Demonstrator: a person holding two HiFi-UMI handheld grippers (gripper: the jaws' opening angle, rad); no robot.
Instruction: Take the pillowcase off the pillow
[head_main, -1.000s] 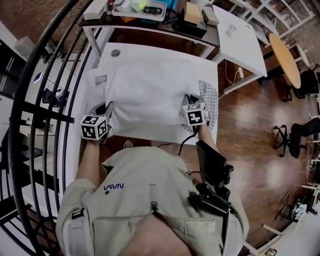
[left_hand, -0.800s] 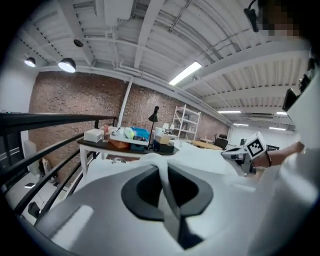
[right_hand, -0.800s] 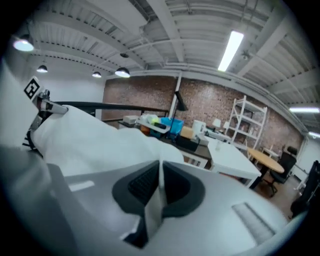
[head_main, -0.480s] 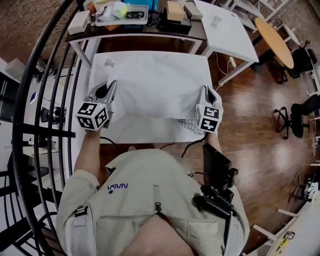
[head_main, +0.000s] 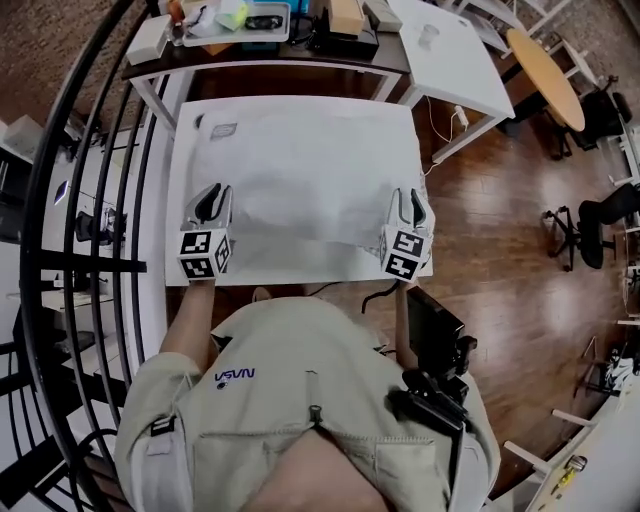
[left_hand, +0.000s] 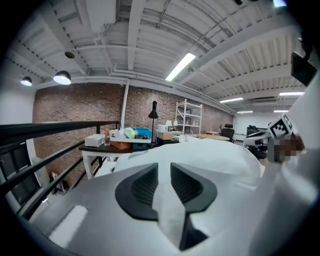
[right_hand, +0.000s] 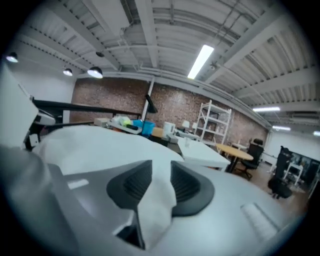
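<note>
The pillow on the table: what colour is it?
Plain white, with no pattern. The pillow shows best in the head view.

Head camera overhead, steep down; gripper cameras close, level; all share pillowcase (head_main: 300, 170).

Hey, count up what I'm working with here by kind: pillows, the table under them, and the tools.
pillow in white pillowcase: 1
white table: 1
tools: 2, left tool and right tool, jaws just opening, pillowcase cloth between them
total: 4
</note>
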